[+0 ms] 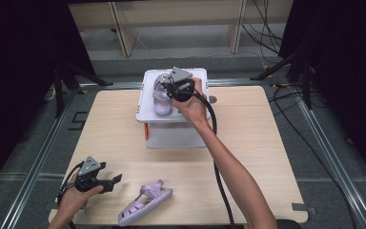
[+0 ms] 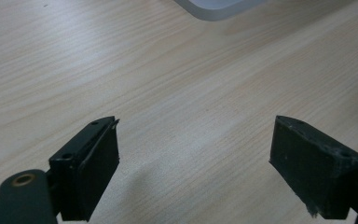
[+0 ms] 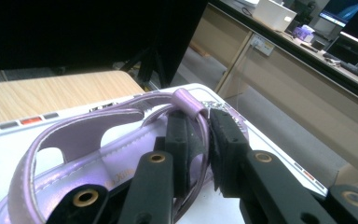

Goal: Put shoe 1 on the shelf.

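A lilac sandal [image 1: 161, 98] lies on the lid of a white storage box [image 1: 145, 107] at the table's far middle. My right gripper [image 1: 167, 87] is shut on its heel strap [image 3: 193, 108]; in the right gripper view both jaws pinch the strap, with the sandal [image 3: 98, 163] resting on the lid [image 3: 0, 186]. A second lilac sandal [image 1: 144, 201] lies on its side near the front edge. My left gripper [image 1: 116, 181] hovers just left of it, open, and its jaws [image 2: 193, 168] frame bare wood.
The wooden table [image 1: 267, 143] has free room on both sides of the box. A black cable [image 1: 214, 121] trails from the right gripper along the forearm. Black tripod legs and loose cables stand on the floor beyond the table.
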Demonstrator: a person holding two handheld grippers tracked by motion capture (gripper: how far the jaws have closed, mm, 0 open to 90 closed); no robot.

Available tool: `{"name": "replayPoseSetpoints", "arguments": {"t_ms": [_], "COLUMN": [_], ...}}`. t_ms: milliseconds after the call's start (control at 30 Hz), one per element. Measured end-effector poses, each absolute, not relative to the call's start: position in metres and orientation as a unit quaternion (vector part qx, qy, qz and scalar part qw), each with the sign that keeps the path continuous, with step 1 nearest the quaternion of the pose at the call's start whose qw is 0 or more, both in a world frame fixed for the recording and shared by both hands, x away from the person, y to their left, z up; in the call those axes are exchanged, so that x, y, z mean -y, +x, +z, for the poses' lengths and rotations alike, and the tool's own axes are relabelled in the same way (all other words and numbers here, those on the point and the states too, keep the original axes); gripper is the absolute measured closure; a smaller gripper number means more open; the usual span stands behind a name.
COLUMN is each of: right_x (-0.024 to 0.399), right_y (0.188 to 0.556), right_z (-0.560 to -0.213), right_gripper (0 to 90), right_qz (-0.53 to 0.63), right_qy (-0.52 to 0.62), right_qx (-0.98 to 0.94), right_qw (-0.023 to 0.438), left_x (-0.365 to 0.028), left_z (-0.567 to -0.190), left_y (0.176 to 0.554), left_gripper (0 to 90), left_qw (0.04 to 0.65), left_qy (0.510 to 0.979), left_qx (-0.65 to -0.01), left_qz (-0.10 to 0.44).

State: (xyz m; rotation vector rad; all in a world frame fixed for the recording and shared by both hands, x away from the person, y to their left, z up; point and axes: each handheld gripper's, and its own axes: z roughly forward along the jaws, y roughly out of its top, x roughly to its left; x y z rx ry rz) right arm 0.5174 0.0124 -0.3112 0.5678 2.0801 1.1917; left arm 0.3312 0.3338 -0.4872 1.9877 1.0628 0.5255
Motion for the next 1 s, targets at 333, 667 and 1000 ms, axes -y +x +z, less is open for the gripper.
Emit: {"name": "replayPoseSetpoints", "arguments": {"t_ms": [333,667,1000], "right_x": [-0.016,-0.012,0.008], "right_y": [0.523,0.506,0.47], "right_z": [-0.318,-0.303,-0.296], "right_gripper": [70.5,46.9,46.4], "right_qz": [0.464,0.492,0.534], "right_qy": [0.226,0.247,0.224], "right_qx": [-0.793,-0.778,-0.764], "right_qw": [0.324,0.303,0.284], "left_x": [-0.334,-0.335,-0.334], "left_z": [-0.487,-0.487,-0.488], "left_y": [0.331,0.331,0.331], "left_gripper": [14.9,14.9,14.9], "left_qw": [0.396,0.397,0.406], "left_qy": [0.79,0.79,0.784], "left_qx": [-0.419,-0.416,-0.421], "left_qz": [0.21,0.211,0.208]}}
